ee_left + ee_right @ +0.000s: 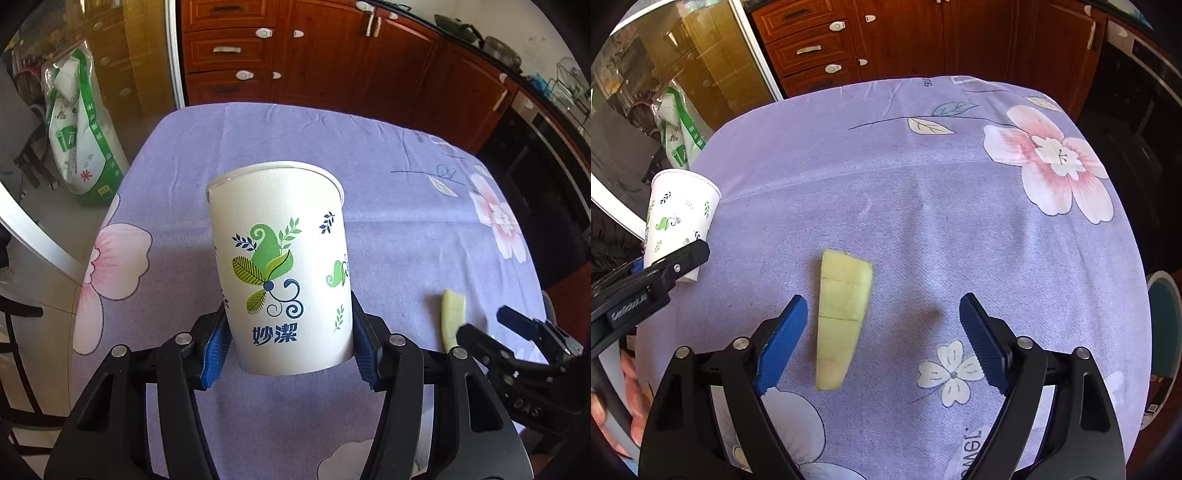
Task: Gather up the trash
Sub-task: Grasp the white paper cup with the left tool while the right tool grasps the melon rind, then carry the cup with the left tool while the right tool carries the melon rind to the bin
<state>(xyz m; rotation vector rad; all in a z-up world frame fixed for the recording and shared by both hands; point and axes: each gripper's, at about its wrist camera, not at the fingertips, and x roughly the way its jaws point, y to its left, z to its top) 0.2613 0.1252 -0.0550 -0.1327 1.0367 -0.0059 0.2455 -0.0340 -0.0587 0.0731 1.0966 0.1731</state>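
Between the blue pads of the left gripper (290, 345) stands the paper cup (279, 266), upright on the purple flowered cloth (388, 192), both pads pressed against its lower wall, a firm hold. Off at three o'clock from the cup lies the pale peel strip (453, 319), with the right gripper (491, 325) reaching in beside it. From the right wrist, the right gripper's jaws gape wide over the strip, which lies lengthwise just inside the nine o'clock pad (783, 343), untouched, well clear of the three o'clock pad. Cup and left gripper show at ten o'clock.
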